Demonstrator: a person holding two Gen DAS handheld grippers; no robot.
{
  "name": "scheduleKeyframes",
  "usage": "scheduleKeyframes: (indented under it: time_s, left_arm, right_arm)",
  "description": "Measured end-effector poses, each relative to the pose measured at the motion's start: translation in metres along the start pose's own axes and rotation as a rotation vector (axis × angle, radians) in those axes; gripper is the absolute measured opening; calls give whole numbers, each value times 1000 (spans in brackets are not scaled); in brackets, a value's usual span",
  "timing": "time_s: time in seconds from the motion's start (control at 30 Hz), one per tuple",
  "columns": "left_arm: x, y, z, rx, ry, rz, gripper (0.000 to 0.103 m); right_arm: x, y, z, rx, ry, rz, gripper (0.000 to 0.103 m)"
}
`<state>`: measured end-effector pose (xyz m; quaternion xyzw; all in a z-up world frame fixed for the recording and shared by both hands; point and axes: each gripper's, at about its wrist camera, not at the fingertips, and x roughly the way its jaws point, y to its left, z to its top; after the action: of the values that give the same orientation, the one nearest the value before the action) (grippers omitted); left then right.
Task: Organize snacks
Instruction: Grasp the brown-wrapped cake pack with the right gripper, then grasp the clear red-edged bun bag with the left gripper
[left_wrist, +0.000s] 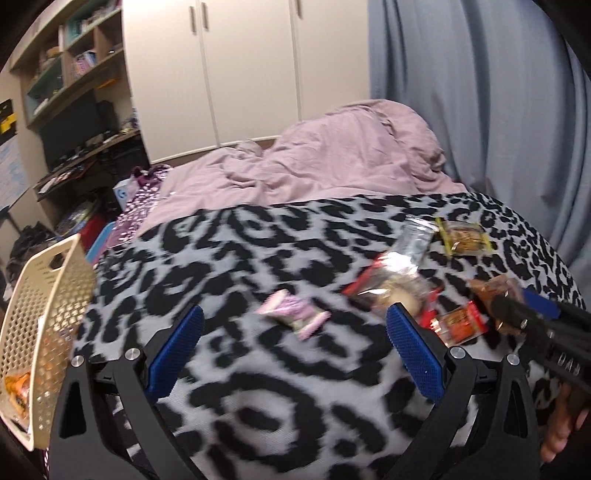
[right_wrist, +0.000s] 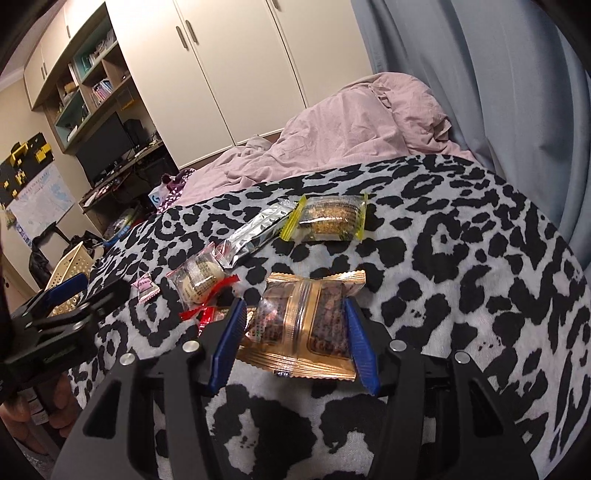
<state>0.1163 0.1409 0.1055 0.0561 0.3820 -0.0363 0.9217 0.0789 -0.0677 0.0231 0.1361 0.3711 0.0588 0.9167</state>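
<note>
Several wrapped snacks lie on a leopard-print blanket. My left gripper is open, hovering just short of a small pink candy. A cream perforated basket stands tilted at its left with an orange snack inside. My right gripper is shut on a gold-brown snack packet, its blue pads pressing both sides. Beyond it lie a yellow-edged biscuit packet, a silver packet, a clear round pastry packet and a red-wrapped snack.
A rumpled pink duvet covers the far half of the bed. Blue-grey curtains hang on the right, white wardrobe doors stand behind. A desk with a monitor and shelves fills the left side of the room.
</note>
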Motion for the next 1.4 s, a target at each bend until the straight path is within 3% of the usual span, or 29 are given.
scheduleKeyframes:
  time_s: [0.23,0.5,0.8,1.17,1.4]
  left_arm:
    - [30,-35,14,36,71,-72,100]
    - [53,-59,21,83,107,-78,100]
    - [70,-52,26,43,156,-141,100]
    - [53,-24,14,55,155,-116,100]
    - [55,-31,19,51,152,-115,100]
  right_arm:
    - [1,-7,-6,19,6,31,55]
    - [-2,-14,-8,42,-6,47,55]
    - [-1,-12,-9,40,-6,49,55]
    - [-2,-14,-9,42,-4,50,55]
    - [-1,-14,-9,42,-5,50,55]
